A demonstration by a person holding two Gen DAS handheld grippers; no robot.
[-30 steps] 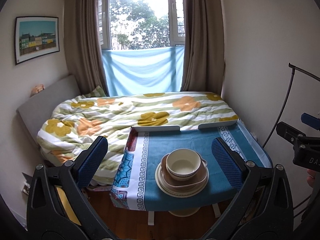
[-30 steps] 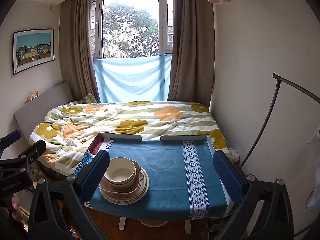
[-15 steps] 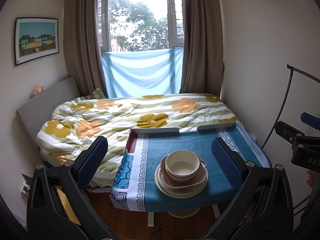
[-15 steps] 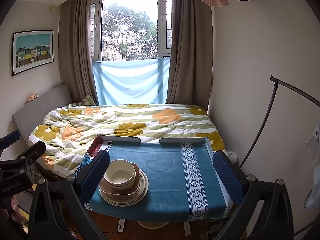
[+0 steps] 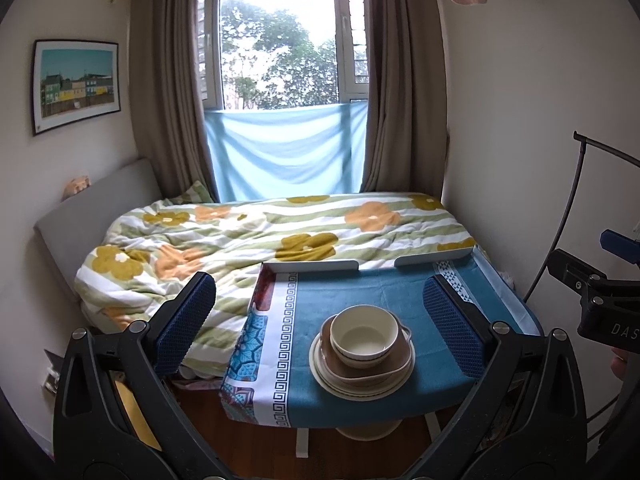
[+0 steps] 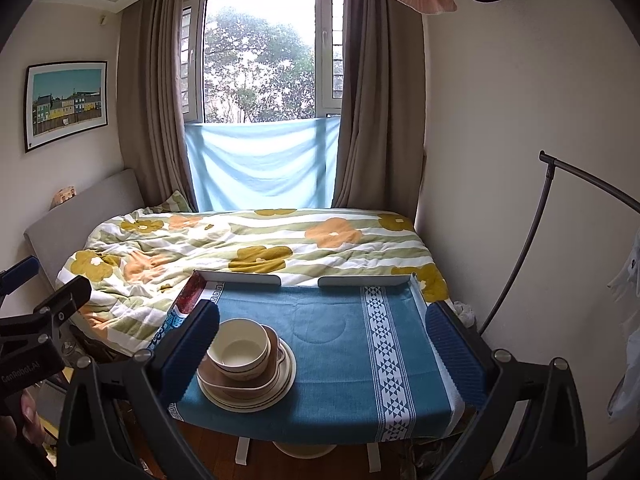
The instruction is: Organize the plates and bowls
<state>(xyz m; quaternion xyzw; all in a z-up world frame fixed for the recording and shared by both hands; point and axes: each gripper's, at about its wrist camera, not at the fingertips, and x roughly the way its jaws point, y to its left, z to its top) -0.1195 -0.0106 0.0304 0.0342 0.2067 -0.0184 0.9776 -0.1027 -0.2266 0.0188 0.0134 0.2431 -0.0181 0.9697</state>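
A cream bowl (image 5: 365, 336) sits in a brown dish (image 5: 370, 368), which rests on stacked cream plates (image 5: 352, 390) on the small table's blue cloth (image 5: 384, 292). In the right wrist view the same bowl (image 6: 239, 348), brown dish (image 6: 244, 386) and plates (image 6: 280, 390) stand near the table's front left. My left gripper (image 5: 320, 320) is open, held back from the table, with the stack showing between its fingers. My right gripper (image 6: 322, 344) is open too and holds nothing; its left finger (image 6: 192, 348) overlaps the stack's left edge in view.
A bed with a flowered quilt (image 5: 280, 232) lies beyond the table, under a curtained window. A white wall and a thin black curved stand (image 6: 536, 232) are on the right. The cloth's right half (image 6: 360, 340) carries nothing. Wooden floor shows below the table.
Both cameras have eased slightly toward the table, so the stack looks a little nearer. The dishes have not moved and both grippers stay open.
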